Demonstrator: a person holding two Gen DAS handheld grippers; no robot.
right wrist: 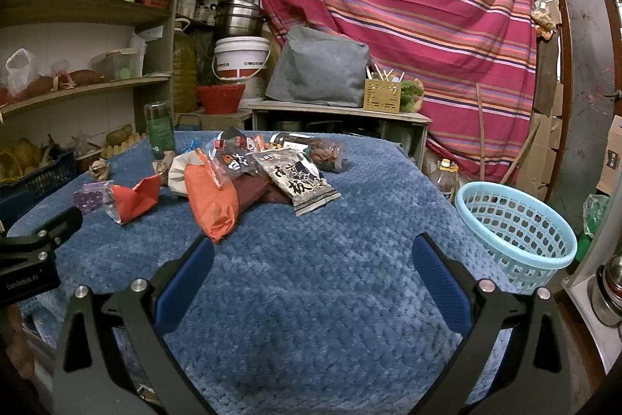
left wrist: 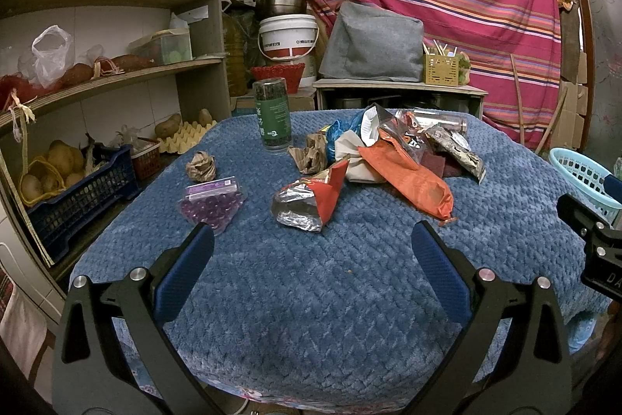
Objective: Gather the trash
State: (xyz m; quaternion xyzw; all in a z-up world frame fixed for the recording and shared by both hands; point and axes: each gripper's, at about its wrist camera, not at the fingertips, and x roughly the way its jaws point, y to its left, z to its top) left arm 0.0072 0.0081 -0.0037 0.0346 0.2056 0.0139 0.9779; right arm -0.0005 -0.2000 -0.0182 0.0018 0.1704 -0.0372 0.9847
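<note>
Nothing looks collected yet: the pale blue perforated plastic basket (right wrist: 517, 228) appears empty, the crumpled snack wrappers (left wrist: 404, 177) litter the blue quilted surface (left wrist: 311, 279), and the left tool (left wrist: 311, 240) and right tool (right wrist: 311, 251) gape wide, holding nothing.

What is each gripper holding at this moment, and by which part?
Nothing is held. The left gripper and the right gripper are both open and empty above the blue cloth; the wrappers lie untouched farther ahead.

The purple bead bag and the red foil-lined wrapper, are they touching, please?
Apart: the left wrist view shows bare blue cloth between the purple bead bag and the red foil-lined wrapper.
</note>
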